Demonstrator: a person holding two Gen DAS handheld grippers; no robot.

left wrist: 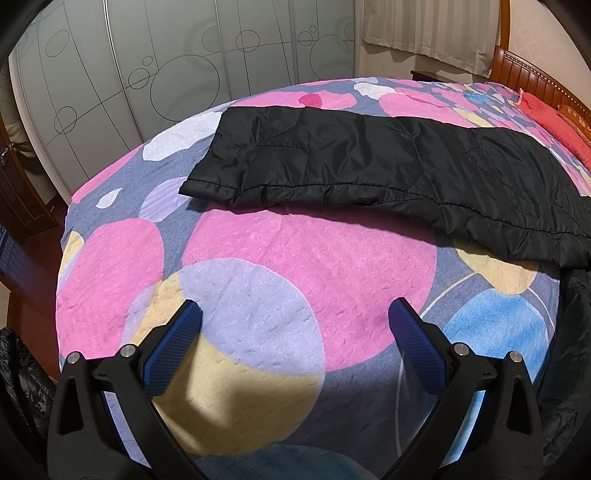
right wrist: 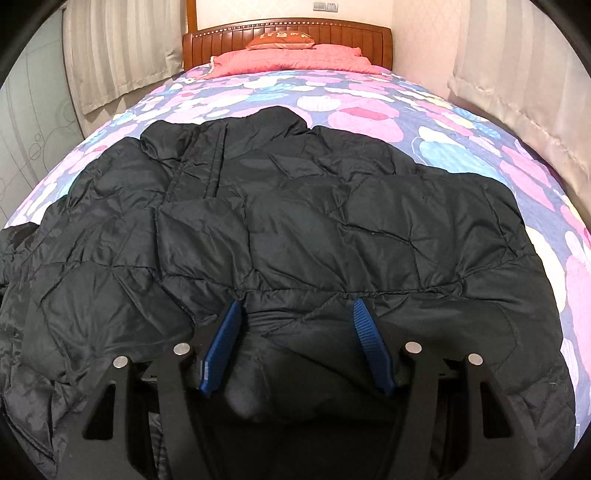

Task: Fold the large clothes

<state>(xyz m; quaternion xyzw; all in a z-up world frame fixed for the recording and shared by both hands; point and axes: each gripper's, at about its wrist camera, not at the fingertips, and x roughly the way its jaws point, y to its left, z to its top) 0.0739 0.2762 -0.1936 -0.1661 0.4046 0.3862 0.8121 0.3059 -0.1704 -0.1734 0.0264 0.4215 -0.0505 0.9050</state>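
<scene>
A large black quilted jacket [right wrist: 295, 221] lies spread on the bed with its collar toward the headboard. In the left wrist view one black sleeve [left wrist: 369, 166] stretches flat across the bedspread. My left gripper [left wrist: 293, 317] is open and empty, low over the bare bedspread, well short of the sleeve. My right gripper [right wrist: 295, 314] is at the jacket's near hem. Its blue fingers [right wrist: 225, 343] stand apart with a bunch of black fabric between them; I cannot tell whether they pinch it.
The bed has a bedspread [left wrist: 295, 277] with pink, purple, yellow and blue circles. A red pillow [right wrist: 288, 59] and a wooden headboard [right wrist: 288, 31] are at the far end. A wardrobe with circle-patterned doors [left wrist: 147, 74] stands beyond the bed's side. Curtains [right wrist: 517, 92] hang on the right.
</scene>
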